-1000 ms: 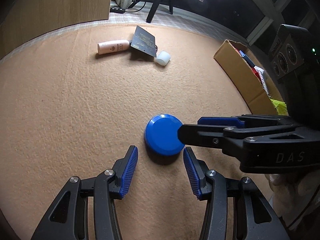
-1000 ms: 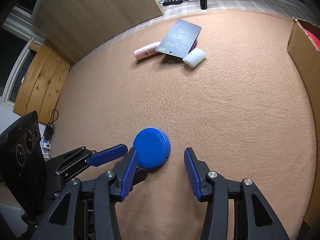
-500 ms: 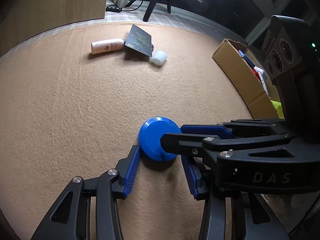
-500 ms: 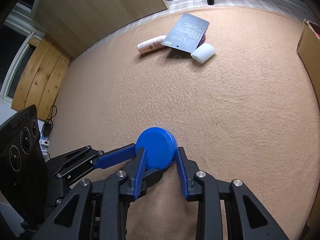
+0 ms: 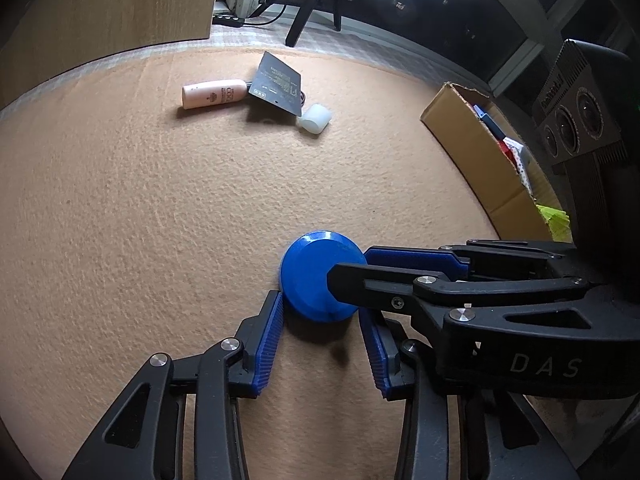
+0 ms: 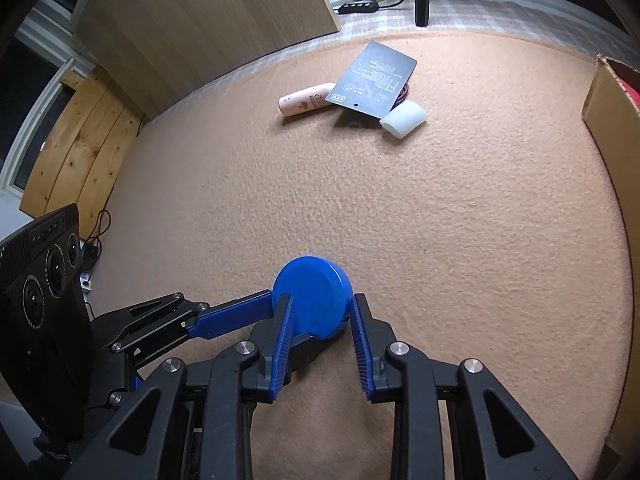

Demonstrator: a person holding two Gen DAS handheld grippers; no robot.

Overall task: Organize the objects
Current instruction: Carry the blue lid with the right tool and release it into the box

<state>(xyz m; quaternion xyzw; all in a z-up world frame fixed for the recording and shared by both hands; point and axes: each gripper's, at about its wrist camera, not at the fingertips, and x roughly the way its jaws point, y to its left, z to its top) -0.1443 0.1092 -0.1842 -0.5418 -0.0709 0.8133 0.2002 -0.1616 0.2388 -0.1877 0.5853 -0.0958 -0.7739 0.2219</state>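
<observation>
Peach-tan carpet [image 5: 140, 208] with a nubby, felt-like pile covers pretty much the whole floor, and pale wood panels [image 6: 192, 20] lean up at the far left edge.

Stuff on it, by count: one round blue disc [image 6: 310, 300], smooth hard plastic with a slightly raised rim, sitting at the near middle. Way over at the far side there's a little cluster of three: one pinkish cylindrical tube [image 5: 214, 94] lying on its side, one flat dark rectangular card [image 5: 278, 84] with tiny print resting partly over the tube's end, and one small white translucent cap-like cylinder [image 5: 316, 119] just beside the card's near corner. On the right, one open brown cardboard box [image 5: 472, 148] with some colourful things inside, too jumbled to sort out.

Two black hand-held grippers, each with ribbed blue pads. The right gripper [image 6: 322, 322] comes in from the near side and its pads are pressing on both sides of the disc, so it's clamped on it, and the disc looks tipped up a bit off the carpet. The left gripper [image 5: 322, 320] has the same disc between its fingers; its jaws are closing in, the left pad is right up against the rim, but the right pad is half hidden behind the other gripper and I can't tell if it touches. The two grippers cross each other right at the disc.
</observation>
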